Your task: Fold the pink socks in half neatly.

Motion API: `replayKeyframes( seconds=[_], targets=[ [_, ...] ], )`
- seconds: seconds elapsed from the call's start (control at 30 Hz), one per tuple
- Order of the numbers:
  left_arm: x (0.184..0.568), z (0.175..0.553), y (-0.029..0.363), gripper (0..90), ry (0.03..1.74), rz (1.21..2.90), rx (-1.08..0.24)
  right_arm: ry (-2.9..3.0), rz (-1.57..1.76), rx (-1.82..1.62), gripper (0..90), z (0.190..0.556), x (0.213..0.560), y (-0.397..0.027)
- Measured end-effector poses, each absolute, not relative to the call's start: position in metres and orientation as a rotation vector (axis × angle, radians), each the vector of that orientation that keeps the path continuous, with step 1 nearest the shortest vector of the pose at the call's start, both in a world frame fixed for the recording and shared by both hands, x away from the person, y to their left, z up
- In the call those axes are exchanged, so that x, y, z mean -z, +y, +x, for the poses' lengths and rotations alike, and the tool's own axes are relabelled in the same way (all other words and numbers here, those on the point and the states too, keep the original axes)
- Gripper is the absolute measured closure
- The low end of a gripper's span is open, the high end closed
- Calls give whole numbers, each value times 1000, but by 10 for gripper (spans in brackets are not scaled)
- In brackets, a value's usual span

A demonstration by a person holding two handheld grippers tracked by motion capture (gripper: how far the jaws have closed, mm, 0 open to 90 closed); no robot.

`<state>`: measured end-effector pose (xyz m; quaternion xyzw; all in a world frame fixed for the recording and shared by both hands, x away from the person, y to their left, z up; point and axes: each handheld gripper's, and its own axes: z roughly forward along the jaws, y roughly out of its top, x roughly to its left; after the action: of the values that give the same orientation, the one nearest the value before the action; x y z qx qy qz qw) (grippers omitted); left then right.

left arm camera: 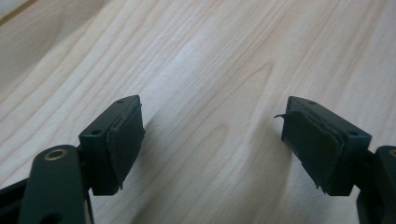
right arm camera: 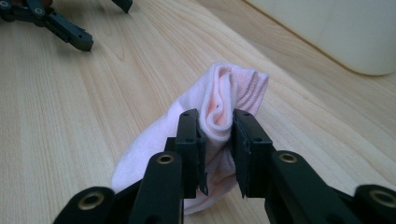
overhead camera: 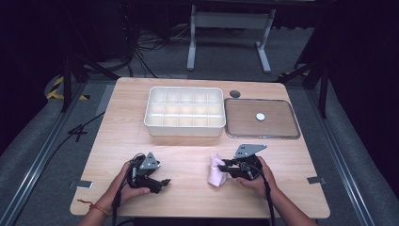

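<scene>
A small pink sock point(overhead camera: 215, 175) lies bunched on the wooden table point(overhead camera: 188, 155) near its front, right of centre. My right gripper point(overhead camera: 225, 165) comes at it from the right and is shut on it. In the right gripper view the pads pinch a fold of the pink sock point(right arm camera: 233, 84) between them, at my right gripper point(right arm camera: 217, 135). My left gripper point(overhead camera: 162, 182) sits low at the front left, well apart from the sock. Its jaws stand wide open over bare wood in the left gripper view, at my left gripper point(left arm camera: 212, 135), with nothing between them.
A white compartment box point(overhead camera: 184, 129) stands at the back centre. To its right lies a shallow grey-rimmed tray point(overhead camera: 235, 118) with a small white disc point(overhead camera: 260, 116) in it. A dark round spot point(overhead camera: 235, 93) is behind the tray. The table's front edge runs just behind my hands.
</scene>
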<state>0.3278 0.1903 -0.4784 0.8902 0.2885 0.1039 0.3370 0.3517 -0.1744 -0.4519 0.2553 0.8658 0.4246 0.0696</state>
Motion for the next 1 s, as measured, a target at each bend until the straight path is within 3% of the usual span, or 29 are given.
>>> replayKeyframes(
  seconds=[1.0],
  targets=[
    [483,326,193,142,760,2279,-290,2481,712,-1294,739,349,430,-195]
  ],
)
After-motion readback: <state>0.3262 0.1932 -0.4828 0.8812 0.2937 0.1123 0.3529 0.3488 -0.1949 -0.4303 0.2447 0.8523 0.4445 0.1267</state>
